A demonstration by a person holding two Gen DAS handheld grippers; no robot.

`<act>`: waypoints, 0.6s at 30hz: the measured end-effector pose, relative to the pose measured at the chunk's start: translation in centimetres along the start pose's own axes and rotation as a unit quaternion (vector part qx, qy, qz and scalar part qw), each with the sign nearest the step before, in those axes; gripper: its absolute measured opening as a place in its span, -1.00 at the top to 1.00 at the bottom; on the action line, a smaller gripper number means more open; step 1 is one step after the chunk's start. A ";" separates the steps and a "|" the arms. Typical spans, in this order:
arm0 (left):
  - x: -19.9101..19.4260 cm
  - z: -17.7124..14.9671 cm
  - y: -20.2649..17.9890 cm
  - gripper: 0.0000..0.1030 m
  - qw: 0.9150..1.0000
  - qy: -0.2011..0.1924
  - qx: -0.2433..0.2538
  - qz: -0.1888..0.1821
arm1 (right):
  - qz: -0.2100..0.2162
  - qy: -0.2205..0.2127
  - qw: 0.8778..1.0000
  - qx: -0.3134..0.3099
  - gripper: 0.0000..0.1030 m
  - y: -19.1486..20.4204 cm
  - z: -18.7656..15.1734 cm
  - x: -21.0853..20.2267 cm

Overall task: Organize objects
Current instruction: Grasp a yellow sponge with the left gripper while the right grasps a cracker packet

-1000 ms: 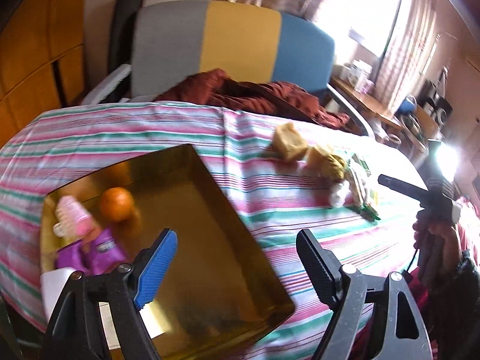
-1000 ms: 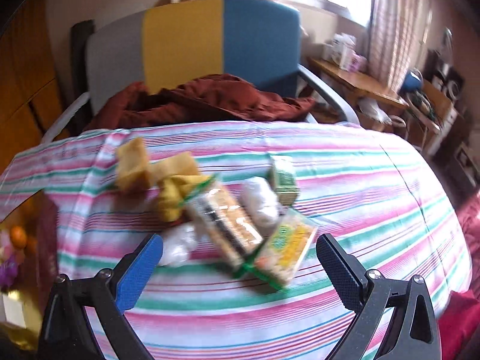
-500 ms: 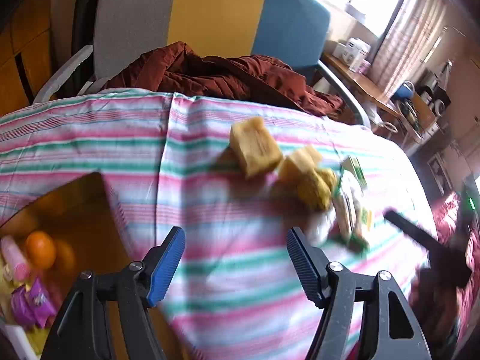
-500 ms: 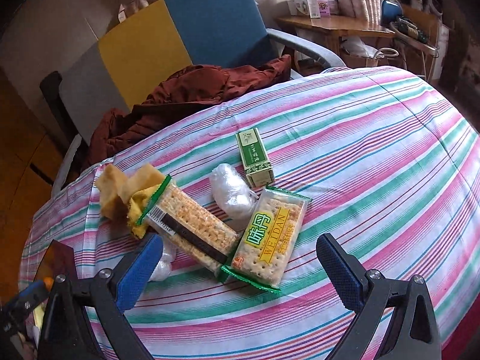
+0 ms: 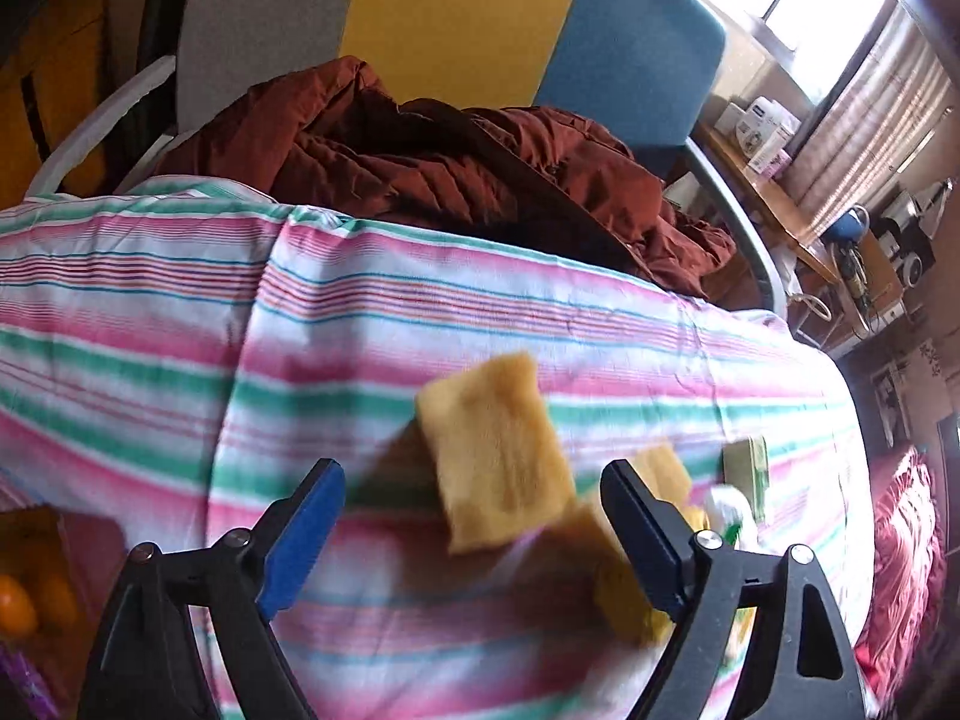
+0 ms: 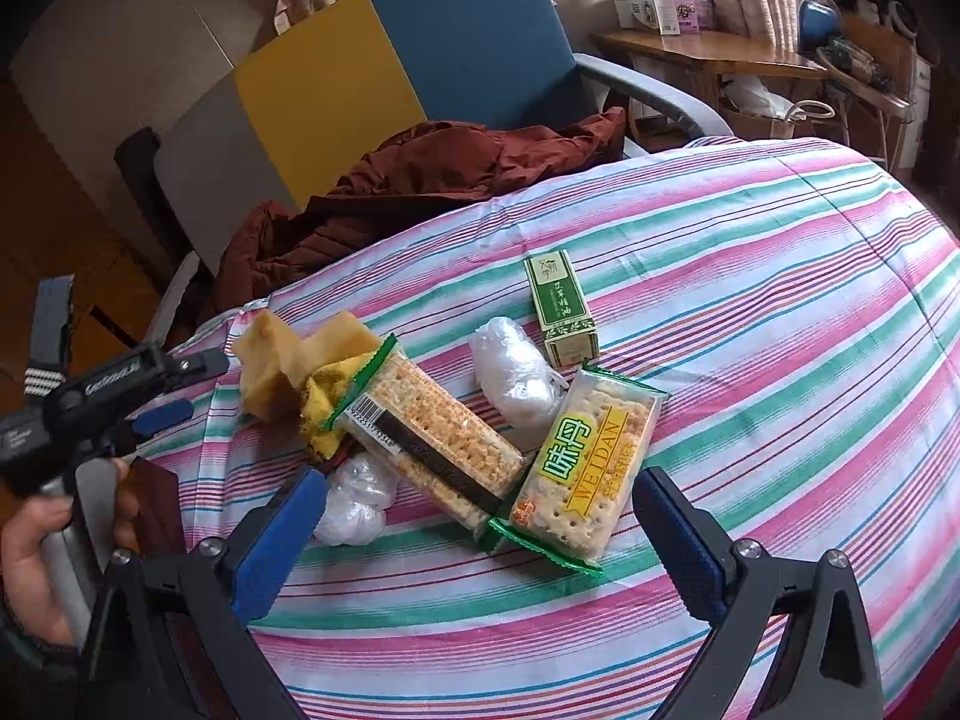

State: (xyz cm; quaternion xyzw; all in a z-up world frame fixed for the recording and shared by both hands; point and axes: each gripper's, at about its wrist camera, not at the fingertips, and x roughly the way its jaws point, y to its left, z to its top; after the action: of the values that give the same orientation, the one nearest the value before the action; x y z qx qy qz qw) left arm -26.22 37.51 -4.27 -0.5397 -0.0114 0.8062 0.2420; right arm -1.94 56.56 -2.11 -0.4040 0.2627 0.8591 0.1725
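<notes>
Right gripper (image 6: 474, 531) jaws spread wide, holding nothing, low centre of frame over the WEIDAN cracker pack (image 6: 585, 471). Beyond it: second cracker pack (image 6: 429, 435), white bag (image 6: 516, 372), green box (image 6: 561, 306). Left gripper (image 5: 471, 516) also wide apart, yellow sponge (image 5: 498, 450) between its tips, blurred. Chair (image 6: 420, 78) farthest back.
</notes>
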 end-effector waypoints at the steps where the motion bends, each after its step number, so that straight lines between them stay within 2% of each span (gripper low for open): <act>1: 0.8 0.5 -0.1 -0.72 1.000 0.004 -0.004 0.003 | 0.001 0.001 1.000 0.001 -0.99 0.0 0.0 0.0; 6: 3.8 1.4 0.0 -0.68 0.999 0.032 -0.031 -0.006 | 0.004 0.004 1.000 0.000 -0.99 0.0 0.0 0.2; 7: 4.4 1.3 0.3 -0.64 0.999 0.040 -0.037 -0.005 | 0.002 0.004 1.000 0.001 -0.99 -0.1 0.1 0.2; 8: 4.7 1.0 0.6 -0.44 0.998 0.045 -0.042 -0.004 | 0.002 0.004 1.000 0.003 -0.99 -0.2 0.1 0.2; 10: 5.1 0.4 1.4 -0.35 0.997 0.053 -0.050 -0.025 | -0.002 0.004 1.000 0.008 -0.99 -0.5 0.2 0.3; 13: 3.8 -0.5 0.8 0.05 0.998 0.044 -0.012 -0.042 | -0.007 0.004 1.000 0.019 -0.99 -1.1 0.4 0.4; 15: 2.6 -1.3 0.2 0.05 0.999 0.034 0.014 -0.023 | -0.011 0.004 1.000 0.023 -0.99 -1.3 0.5 0.5; 18: 1.7 -2.8 0.3 0.05 0.999 0.033 0.033 -0.022 | -0.018 0.004 1.000 0.022 -0.99 -1.4 0.5 0.5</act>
State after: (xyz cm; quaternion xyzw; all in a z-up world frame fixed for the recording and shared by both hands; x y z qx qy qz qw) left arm -24.40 37.27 -6.95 -0.5577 0.0111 0.7821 0.2779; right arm -1.87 57.99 -2.67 -0.4078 0.2751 0.8483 0.1959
